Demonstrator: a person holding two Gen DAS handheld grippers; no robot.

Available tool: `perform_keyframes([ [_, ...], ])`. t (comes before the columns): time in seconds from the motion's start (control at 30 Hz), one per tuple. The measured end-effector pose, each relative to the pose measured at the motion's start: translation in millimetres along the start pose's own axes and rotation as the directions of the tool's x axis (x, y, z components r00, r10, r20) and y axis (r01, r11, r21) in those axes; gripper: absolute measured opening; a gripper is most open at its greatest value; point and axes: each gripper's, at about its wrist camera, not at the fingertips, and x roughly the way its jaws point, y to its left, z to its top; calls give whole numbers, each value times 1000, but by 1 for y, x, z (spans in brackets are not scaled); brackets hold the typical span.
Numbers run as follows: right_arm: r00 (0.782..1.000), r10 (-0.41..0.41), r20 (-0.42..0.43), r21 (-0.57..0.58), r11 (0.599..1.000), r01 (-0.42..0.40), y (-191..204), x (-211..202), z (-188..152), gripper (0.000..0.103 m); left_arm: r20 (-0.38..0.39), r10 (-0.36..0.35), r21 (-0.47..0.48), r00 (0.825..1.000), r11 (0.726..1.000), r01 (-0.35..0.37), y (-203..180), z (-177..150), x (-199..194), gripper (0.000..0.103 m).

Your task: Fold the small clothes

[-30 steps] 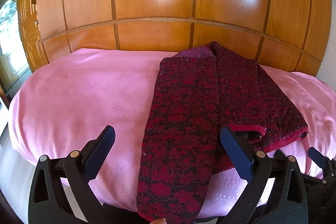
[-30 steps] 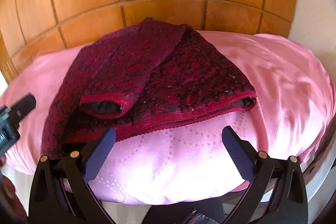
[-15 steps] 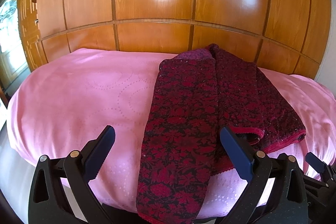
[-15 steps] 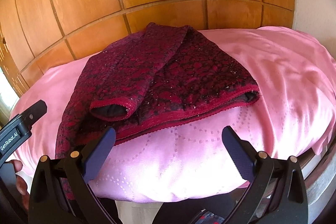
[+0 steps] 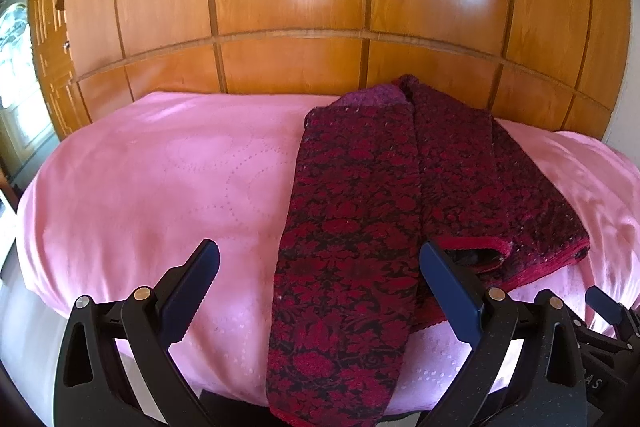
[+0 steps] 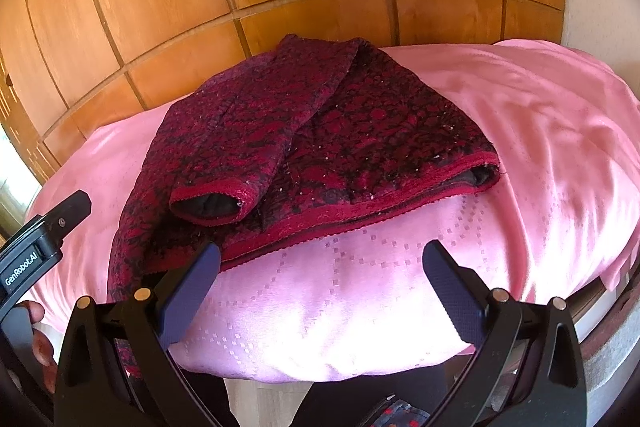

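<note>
We see the garment (image 5: 360, 227), dark red with a black floral pattern, lying partly folded on the pink sheet (image 5: 160, 187) of the bed. One long panel runs toward us and hangs over the near edge of the bed. A sleeve (image 6: 224, 183) is folded across the body, its red-trimmed cuff open toward us, and the red hem (image 6: 360, 215) runs along the near side in the right wrist view. The far end of the garment lies near the wooden wall (image 5: 300, 7) behind the bed.

Our left gripper (image 5: 320, 291) hovers at the near edge of the bed, its jaws spread wide with nothing between them but air; the hanging panel sits in the gap below them, untouched. Our right gripper (image 6: 320, 291) is likewise spread wide and empty, poised over the bare sheet just in front of the hem. Its left finger (image 6: 192, 287) overlaps the hem in the view; we cannot tell whether it touches. A hand (image 6: 38, 343) grips the left tool at the lower left of the right wrist view.
</note>
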Motion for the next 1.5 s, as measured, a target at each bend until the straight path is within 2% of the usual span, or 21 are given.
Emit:
perform_keyframes([
  [0.73,999,4,-43,-14,1000,-4,3,17,2,101,-52,0,56,999,998,2,-5,-3,17,99],
  [1.2,999,29,-29,-16,999,-29,-1,24,19,101,-111,-33,164,993,985,51,-11,-8,37,99],
  [1.37,998,53,-16,-44,998,-53,0,26,29,101,-132,-102,214,986,968,129,-9,-15,36,98],
  [1.5,994,106,-12,-151,983,-107,15,30,37,100,-163,-207,285,965,926,247,-11,-25,25,96],
])
